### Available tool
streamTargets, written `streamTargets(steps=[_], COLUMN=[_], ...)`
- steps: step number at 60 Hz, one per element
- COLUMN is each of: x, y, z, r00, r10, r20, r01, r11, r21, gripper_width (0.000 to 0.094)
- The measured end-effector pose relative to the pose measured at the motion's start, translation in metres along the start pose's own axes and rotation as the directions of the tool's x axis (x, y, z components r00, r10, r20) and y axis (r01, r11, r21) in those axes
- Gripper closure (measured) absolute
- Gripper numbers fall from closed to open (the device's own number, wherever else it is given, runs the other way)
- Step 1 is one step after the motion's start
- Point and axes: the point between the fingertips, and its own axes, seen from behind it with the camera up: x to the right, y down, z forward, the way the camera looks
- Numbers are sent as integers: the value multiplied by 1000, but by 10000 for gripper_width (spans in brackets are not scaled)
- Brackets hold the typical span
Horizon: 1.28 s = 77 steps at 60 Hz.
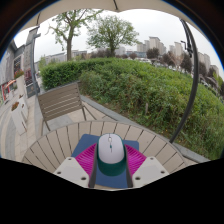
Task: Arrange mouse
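Your gripper (pixel 111 172) sits low over a round slatted table (pixel 60 143). The mouse (pixel 111 153), white with a teal-green base, lies on a blue mat (pixel 88 145) on that table, right between your fingers (pixel 74 170). The jaws are spread around the mouse; pink pads (pixel 87 156) show on both sides of it, but you can't tell if they touch it. Beyond the table stands a wooden bench (pixel 62 100), with a hedge (pixel 150 90) past it and trees (pixel 110 32) farther back.
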Motion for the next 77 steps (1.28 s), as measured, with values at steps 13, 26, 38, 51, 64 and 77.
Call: streamTargets(steps=[13,26,38,51,64,77], x=[-17,-10,-4,14,15,10], y=[45,79,46,98,140,151], z=[95,96,-22,-179,-245,-241], r00=[998,997,999,995,988,984], r10=[-25,-8,-43,-86,-122,-139], r20=[-50,-81,-31,43,92,113], r01=[19,-8,37,95,142,164], r11=[994,981,981,958,955,950], r21=[-111,-194,-191,-271,-261,-265], gripper_width=[509,134,88,80,81,77])
